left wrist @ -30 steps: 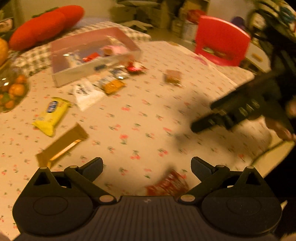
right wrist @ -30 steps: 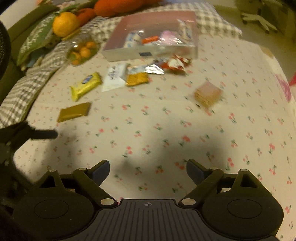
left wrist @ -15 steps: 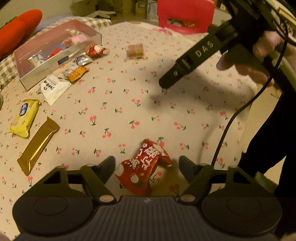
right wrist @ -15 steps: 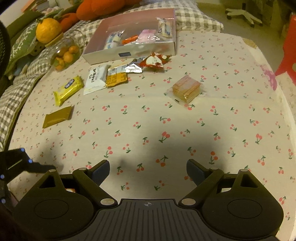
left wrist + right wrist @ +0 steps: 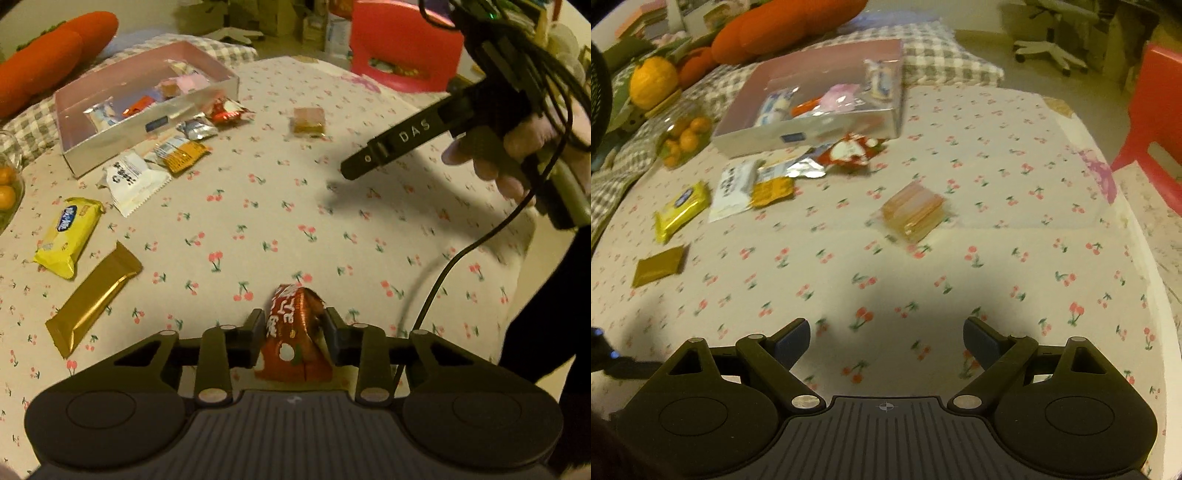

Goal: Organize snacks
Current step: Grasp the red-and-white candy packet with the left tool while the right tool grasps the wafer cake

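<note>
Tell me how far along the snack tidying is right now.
Early on. A few snacks already lie in the pink box. The left gripper, its jaws just closing, pinches a red packet. The right gripper is open and empty. The yellow packet, gold bar, wafers and others remain on the tablecloth.

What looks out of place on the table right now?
Several snacks lie outside the pink box: a yellow packet, a gold bar, a white packet, an orange packet and a clear-wrapped wafer sitting alone. The left gripper has just closed on a red packet, which is squeezed into a peak.
</note>
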